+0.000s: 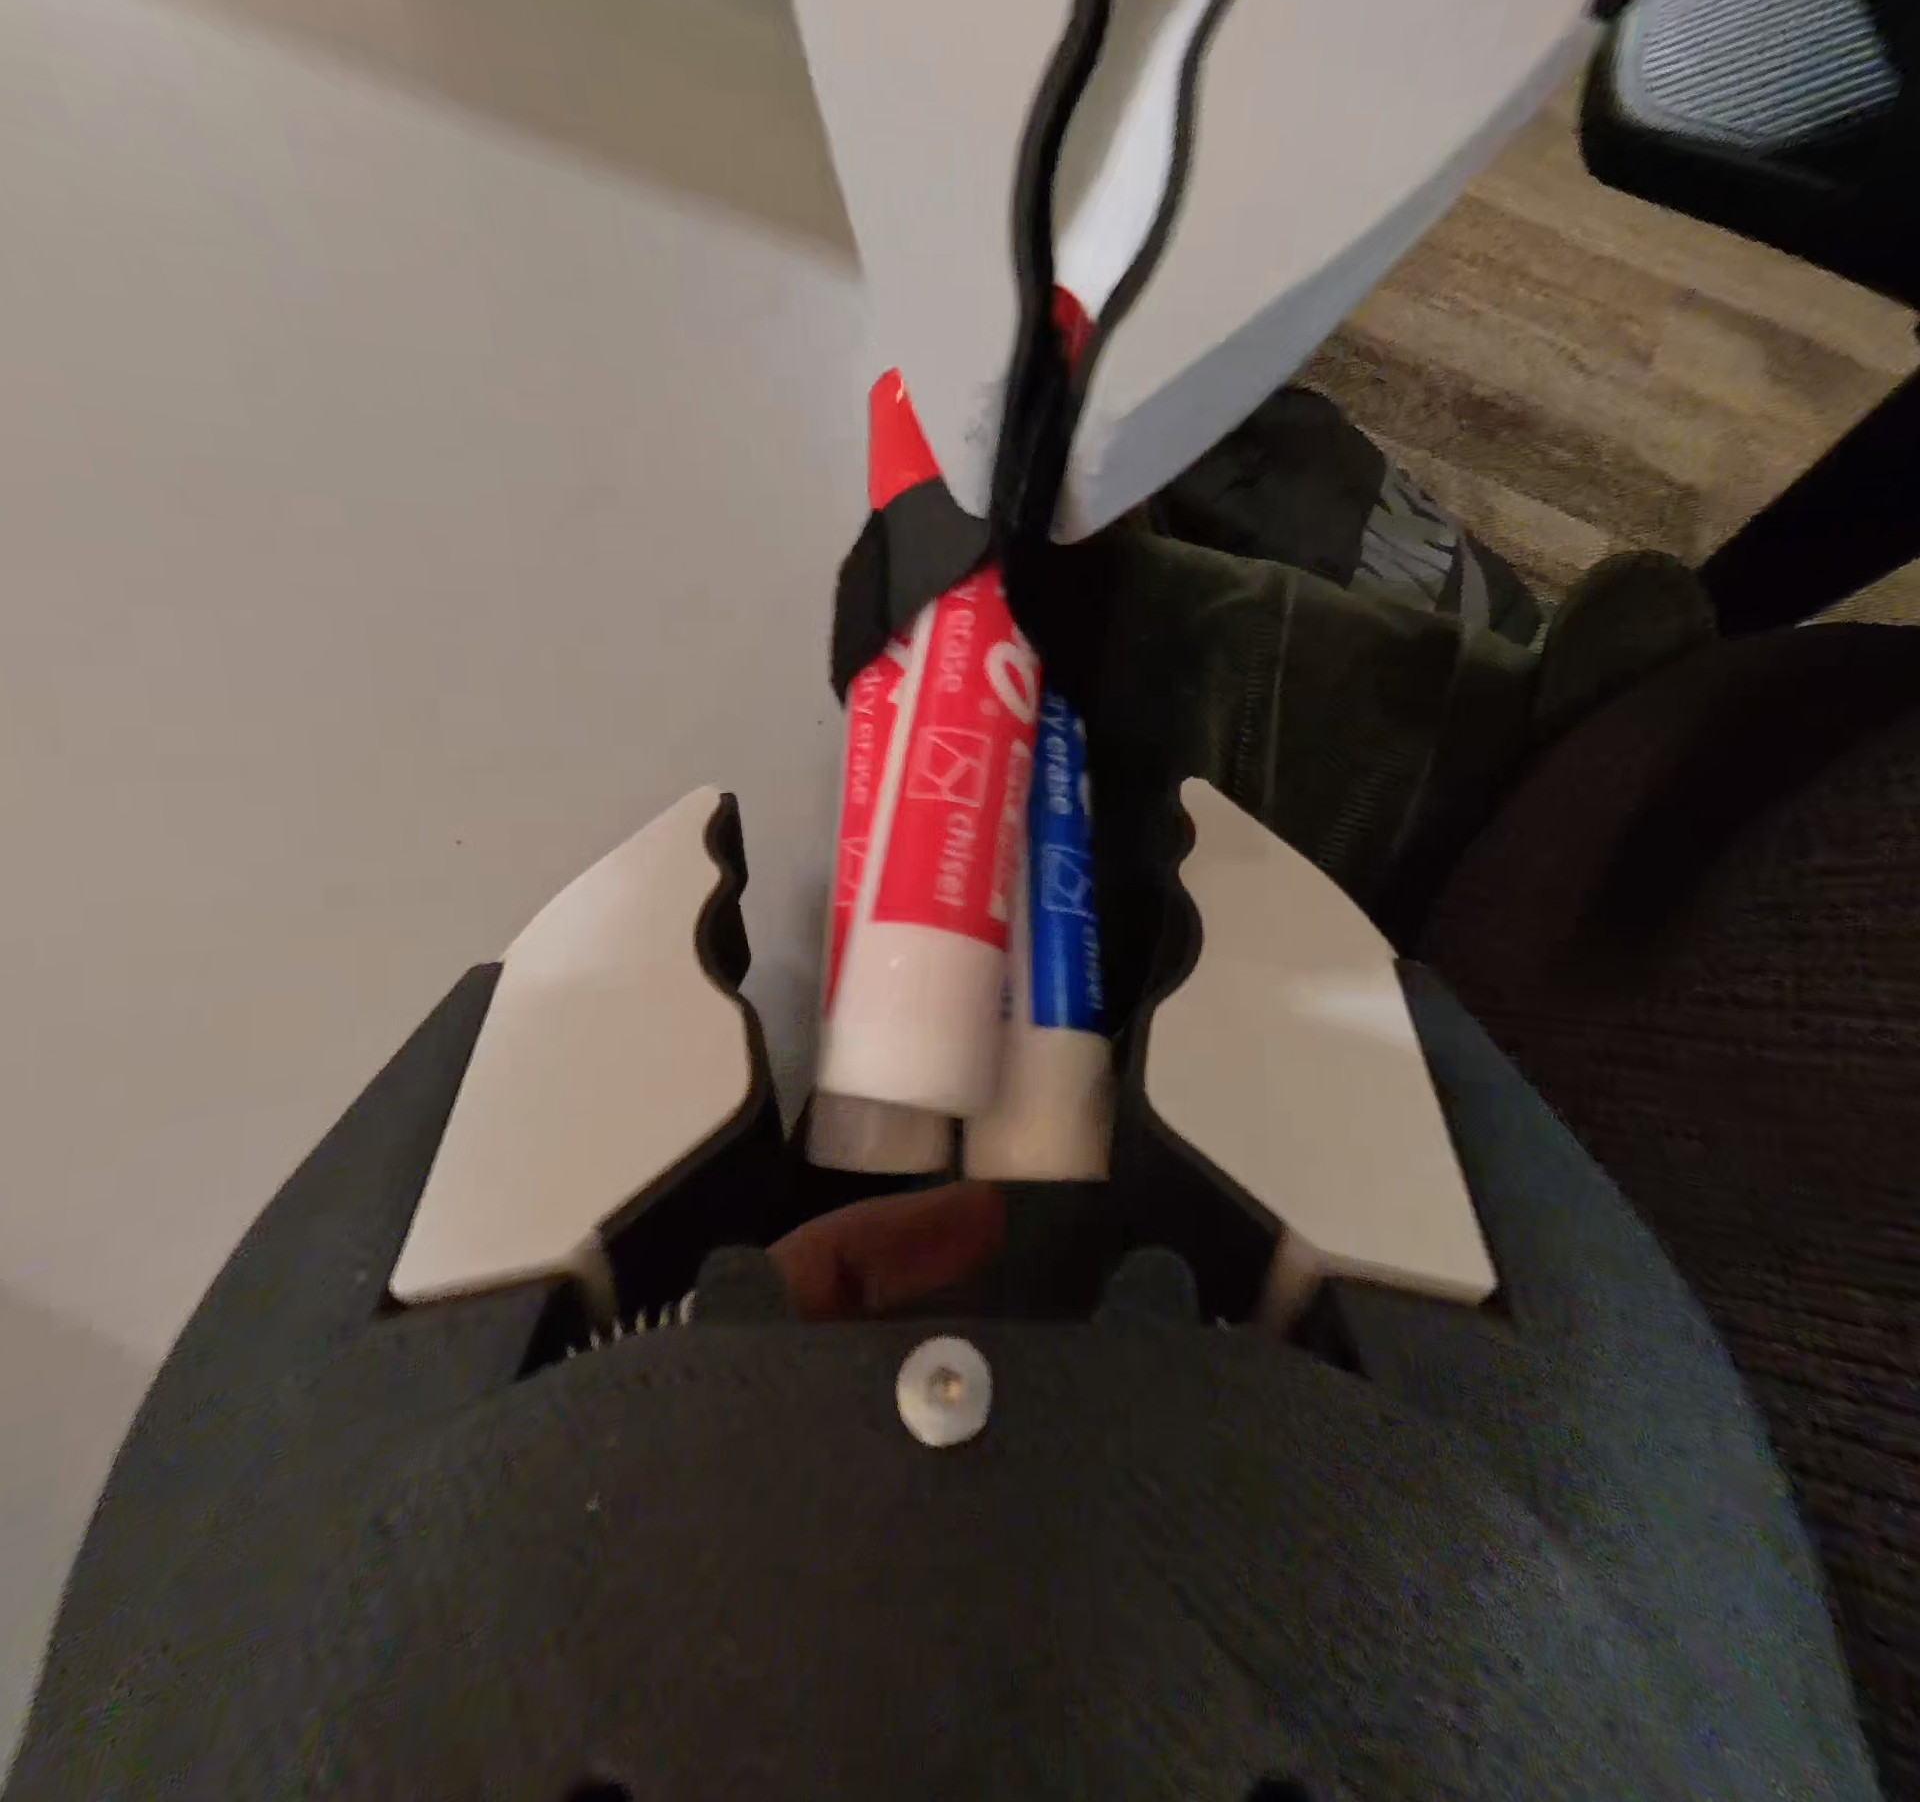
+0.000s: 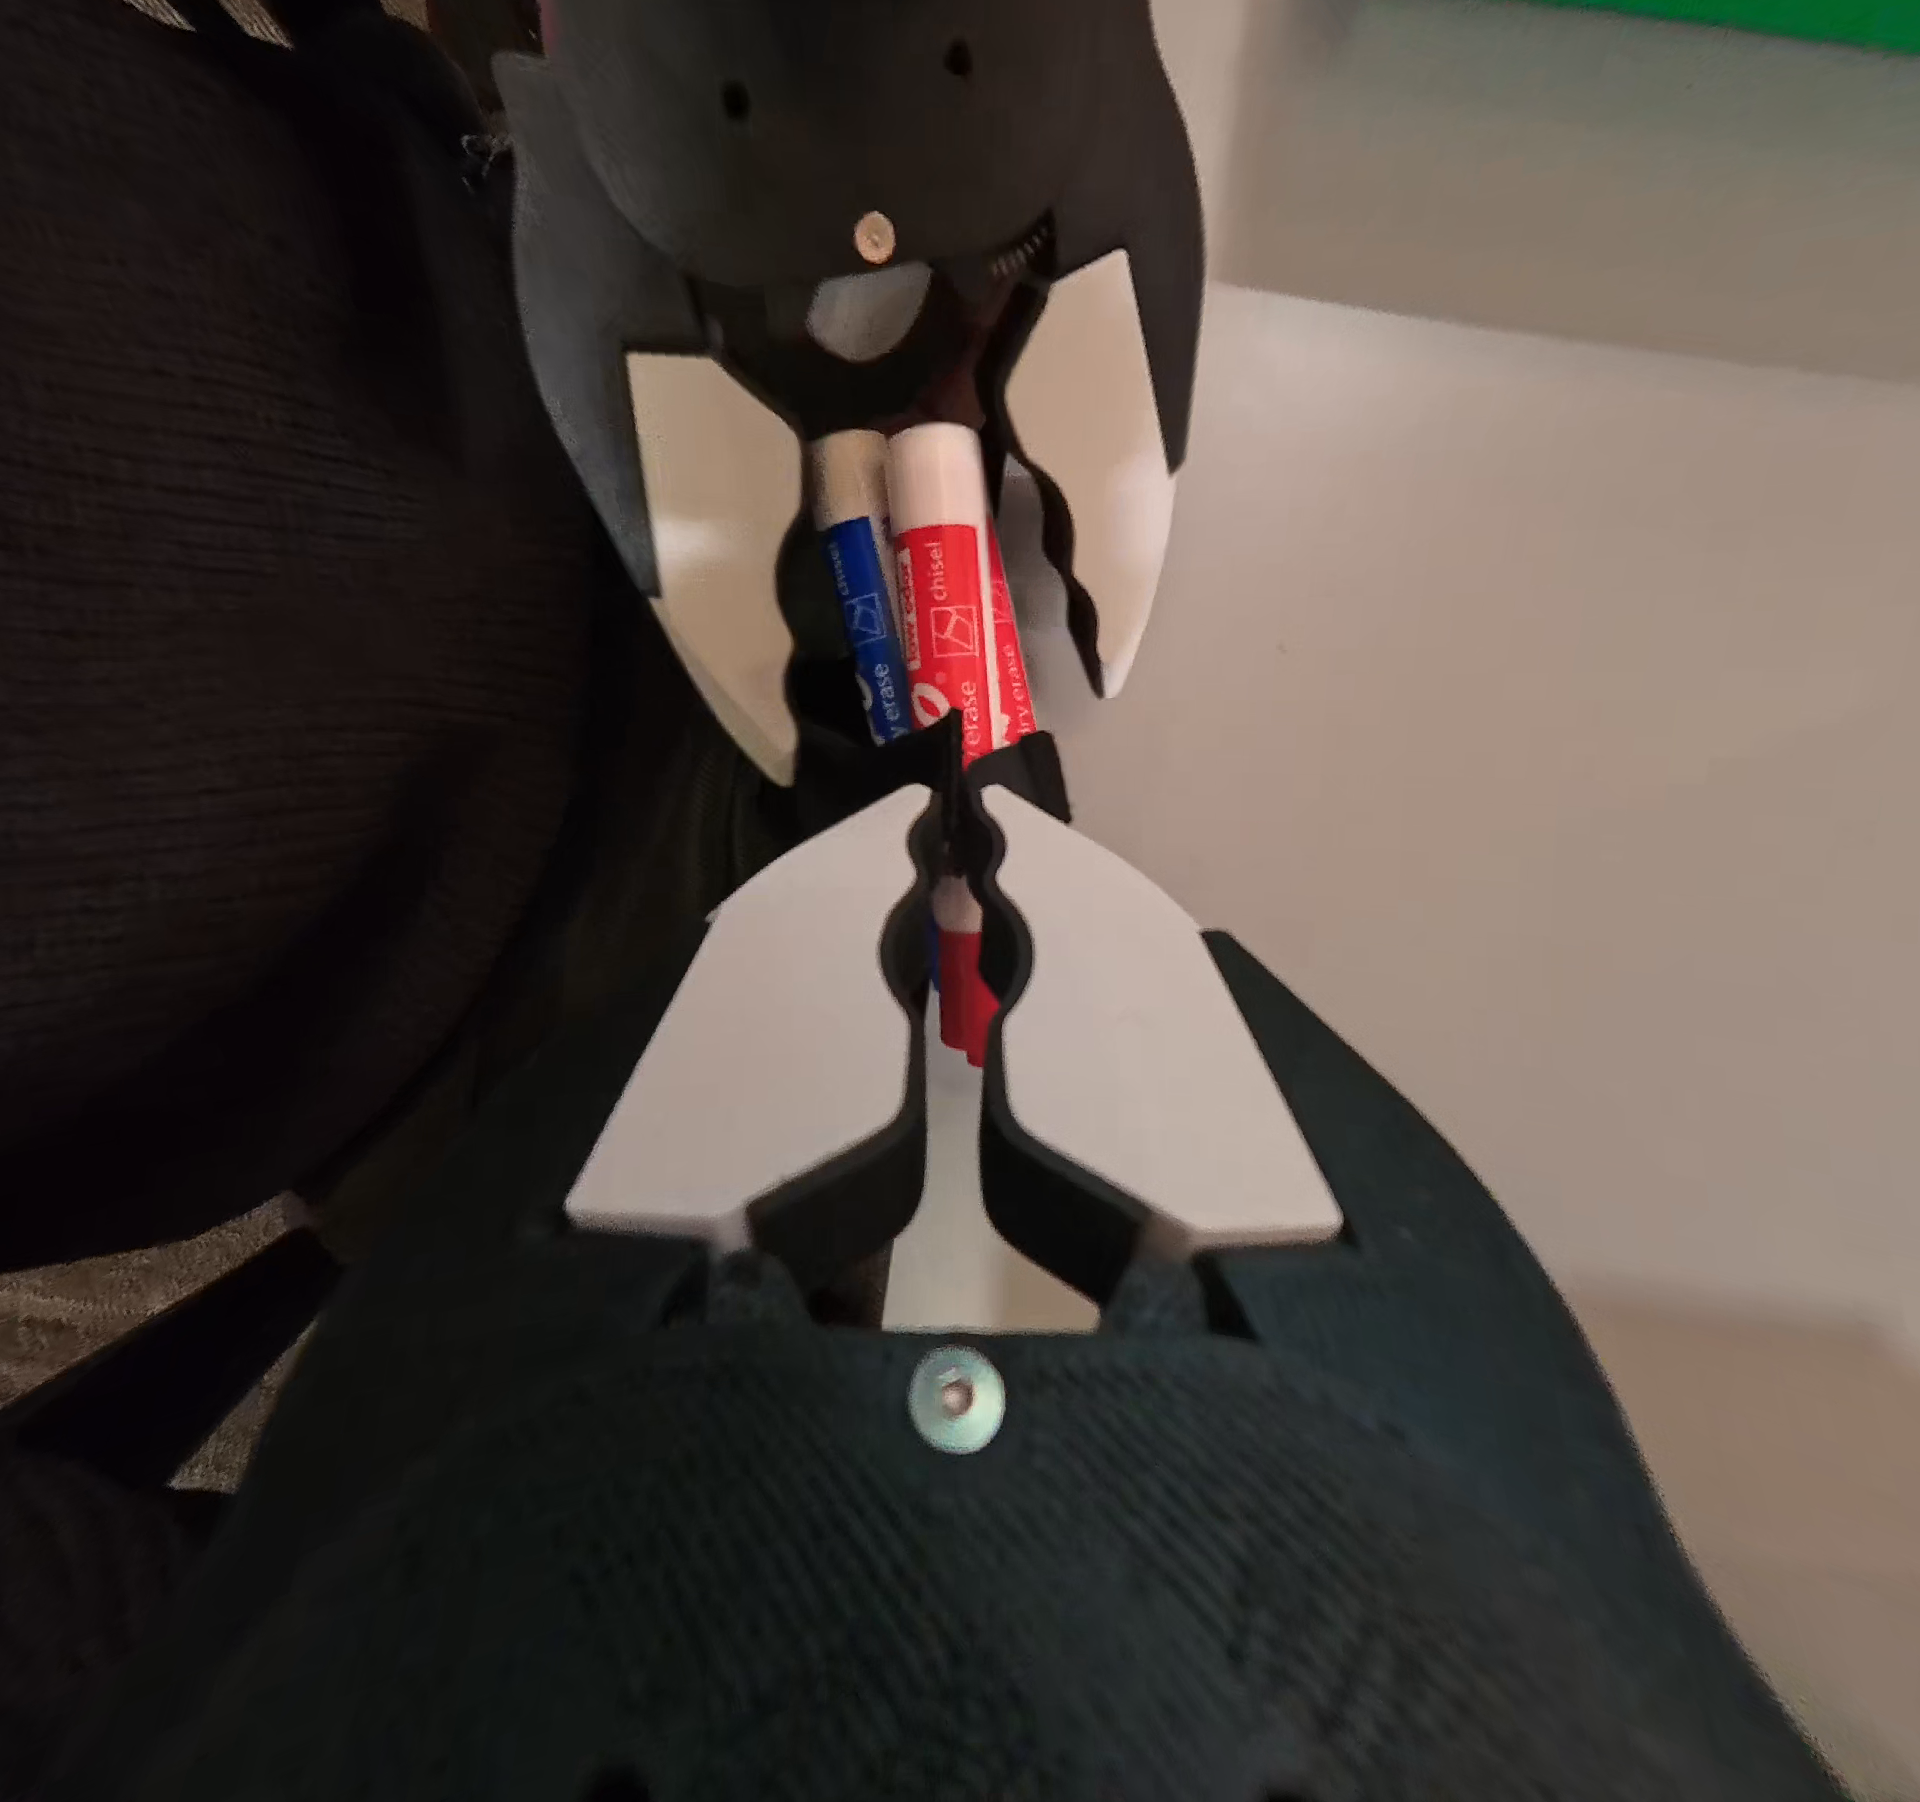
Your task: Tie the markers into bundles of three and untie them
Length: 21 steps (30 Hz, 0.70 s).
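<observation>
Left gripper (image 1: 961, 879) spread around butt ends of 2 markers, red marker (image 1: 930, 817) beside blue marker (image 1: 1065, 879). Right gripper (image 2: 951, 807) pinching black strap (image 1: 899, 573) binding both, over white table (image 1: 312, 609).

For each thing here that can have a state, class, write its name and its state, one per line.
Left gripper: jaws apart around the butt ends of both markers.
Right gripper: shut on the black strap.
Red marker: capped, bundled beside the blue one.
Blue marker: bundled beside the red; cap end hidden.
Black strap: wrapped round both markers, pinched at one side.
</observation>
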Tool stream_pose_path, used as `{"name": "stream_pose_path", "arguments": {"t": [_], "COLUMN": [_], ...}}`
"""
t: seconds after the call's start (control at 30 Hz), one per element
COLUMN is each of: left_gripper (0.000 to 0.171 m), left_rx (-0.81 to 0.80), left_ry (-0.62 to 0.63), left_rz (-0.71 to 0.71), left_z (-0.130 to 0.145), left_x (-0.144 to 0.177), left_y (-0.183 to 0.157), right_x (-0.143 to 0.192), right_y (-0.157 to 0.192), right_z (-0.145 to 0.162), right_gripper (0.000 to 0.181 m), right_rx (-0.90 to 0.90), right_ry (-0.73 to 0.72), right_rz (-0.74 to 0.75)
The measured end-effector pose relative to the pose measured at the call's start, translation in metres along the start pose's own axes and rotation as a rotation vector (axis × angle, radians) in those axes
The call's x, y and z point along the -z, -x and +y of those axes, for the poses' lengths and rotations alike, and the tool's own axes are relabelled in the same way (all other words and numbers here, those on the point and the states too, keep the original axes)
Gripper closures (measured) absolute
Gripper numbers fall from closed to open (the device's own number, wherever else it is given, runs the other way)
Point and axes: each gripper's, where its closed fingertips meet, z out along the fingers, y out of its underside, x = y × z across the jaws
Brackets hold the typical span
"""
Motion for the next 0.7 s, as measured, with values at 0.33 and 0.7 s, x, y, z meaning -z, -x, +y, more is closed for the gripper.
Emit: {"name": "stream_pose_path", "arguments": {"t": [0.33, 0.7], "left_gripper": [0.122, 0.122], "left_rx": [-0.047, 0.100], "left_ry": [0.047, 0.001], "left_rz": [0.005, 0.034], "left_z": [0.007, -0.011], "left_x": [-0.006, -0.012], "left_y": [-0.005, -0.004], "right_x": [-0.005, 0.008], "right_y": [0.004, -0.007], "right_z": [0.001, 0.005], "right_gripper": [0.177, 0.177], "right_rx": [0.041, 0.076], "right_ry": [0.047, 0.009], "right_rz": [-0.021, -0.011]}}
